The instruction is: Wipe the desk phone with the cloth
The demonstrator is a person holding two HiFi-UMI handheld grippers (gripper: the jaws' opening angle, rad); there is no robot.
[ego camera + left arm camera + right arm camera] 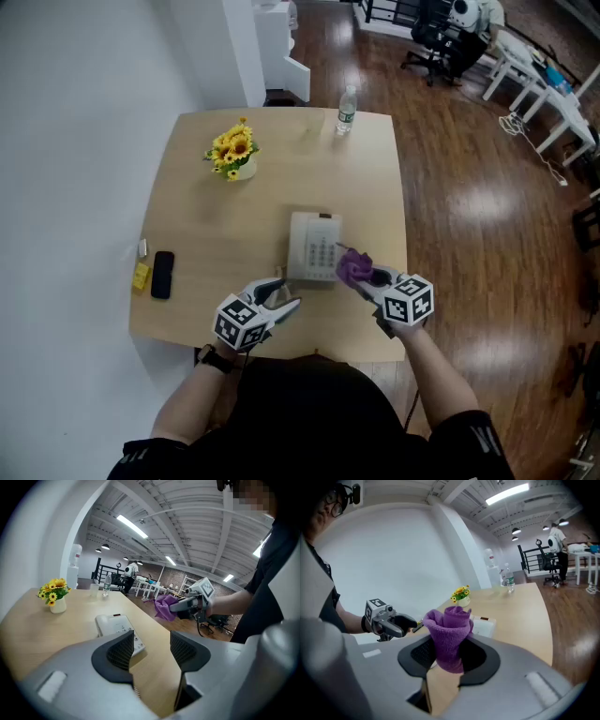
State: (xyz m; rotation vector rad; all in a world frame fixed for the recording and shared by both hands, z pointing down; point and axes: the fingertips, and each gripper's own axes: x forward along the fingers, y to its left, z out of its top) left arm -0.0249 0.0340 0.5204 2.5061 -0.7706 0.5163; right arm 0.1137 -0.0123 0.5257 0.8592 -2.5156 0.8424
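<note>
1. Head view: light wood tabletop (216,197) with a white desk phone (312,246) lying flat near the front edge, right of the middle.
2. Right gripper (364,281) is at the phone's front right corner and carries a purple cloth (353,268). From above, the cloth overlaps the phone's right edge.
3. Right gripper view: fingers (423,654) are clamped on the cloth. It is bunched into a wad that sticks up out of them, and the phone shows partly behind it.
4. Left gripper view shows the cloth held up in the air to the right of the phone, apparently off its surface. No view makes contact certain.
5. Left gripper (286,293) is near the front edge, just left of the phone's front left corner and pointing toward it.
6. Left gripper view: fingers (119,651) are spread apart with only bare tabletop between them. The phone sits just beyond the left finger and is not touched.
7. Yellow flowers (232,148) in a small white vase (245,170) stand at the far left of the tabletop.
8. Water bottle (346,111) stands upright at the far edge, right of centre.
9. Black device (162,275) lies flat near the left edge, with a small yellow item (141,275) just beside it on the outer side.
10. Glossy wooden floor (469,206) runs to the right of the tabletop.
</note>
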